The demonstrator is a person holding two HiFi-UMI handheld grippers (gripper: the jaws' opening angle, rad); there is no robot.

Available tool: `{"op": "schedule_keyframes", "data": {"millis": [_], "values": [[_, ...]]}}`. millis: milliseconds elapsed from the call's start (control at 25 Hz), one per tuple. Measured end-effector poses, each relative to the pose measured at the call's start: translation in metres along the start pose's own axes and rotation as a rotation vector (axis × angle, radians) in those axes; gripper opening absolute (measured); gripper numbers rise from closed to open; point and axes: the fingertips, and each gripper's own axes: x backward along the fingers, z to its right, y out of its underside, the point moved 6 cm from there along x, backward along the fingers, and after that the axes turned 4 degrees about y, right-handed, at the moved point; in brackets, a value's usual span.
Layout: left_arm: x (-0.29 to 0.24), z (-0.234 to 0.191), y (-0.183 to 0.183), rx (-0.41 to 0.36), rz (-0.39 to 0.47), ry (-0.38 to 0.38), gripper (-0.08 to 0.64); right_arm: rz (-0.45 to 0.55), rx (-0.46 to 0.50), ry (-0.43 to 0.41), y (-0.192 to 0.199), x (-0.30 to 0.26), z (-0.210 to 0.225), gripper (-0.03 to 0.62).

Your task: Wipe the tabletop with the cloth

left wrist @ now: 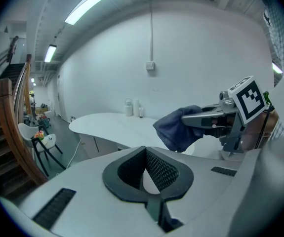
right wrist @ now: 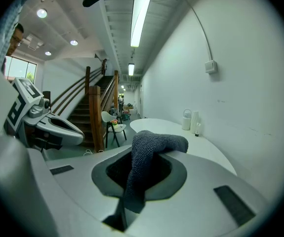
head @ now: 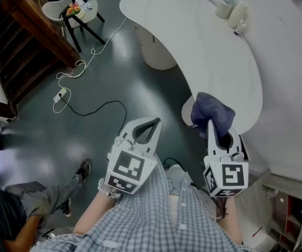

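Presently: right gripper (head: 220, 135), jaws clenched on cloth (head: 211, 109), poised over tabletop (head: 193, 30) edge for wiping; left gripper (head: 153, 125), jaws pressed together, empty, held aside.

Five o'clock in the head view: the cloth (head: 212, 112) drapes right over the right gripper (head: 214, 130), burying its jaw tips, and the tabletop (head: 193, 41) loses its near end behind the pair of them. Over to the right gripper view, and the cloth's tail drops into the slot between the jaws, its end out of sight. One o'clock, containers (head: 229, 7) on the far end, too small to identify. Eleven o'clock, a colourful object (head: 74, 8) on a chair (head: 53, 8), can't tell what. Seven o'clock, another person (head: 35, 201), sliced off by the frame edge, just a leg and shoe (head: 83, 169) showing.
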Motion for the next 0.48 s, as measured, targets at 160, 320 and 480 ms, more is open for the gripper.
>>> {"op": "schedule_keyframes", "data": {"millis": [160,320,480], "values": [[0.003,-0.018,0.0,-0.002,0.006,-0.007,0.003,0.01,0.004,0.0,-0.007,-0.013,-0.011,0.034],[0.009,-0.039,0.002,-0.007,0.012,-0.009,0.003,0.015,0.003,0.008,-0.013,-0.025,-0.024,0.034],[0.014,-0.059,0.004,-0.012,0.016,-0.008,0.003,0.022,0.003,0.017,-0.018,-0.036,-0.038,0.034]]}}
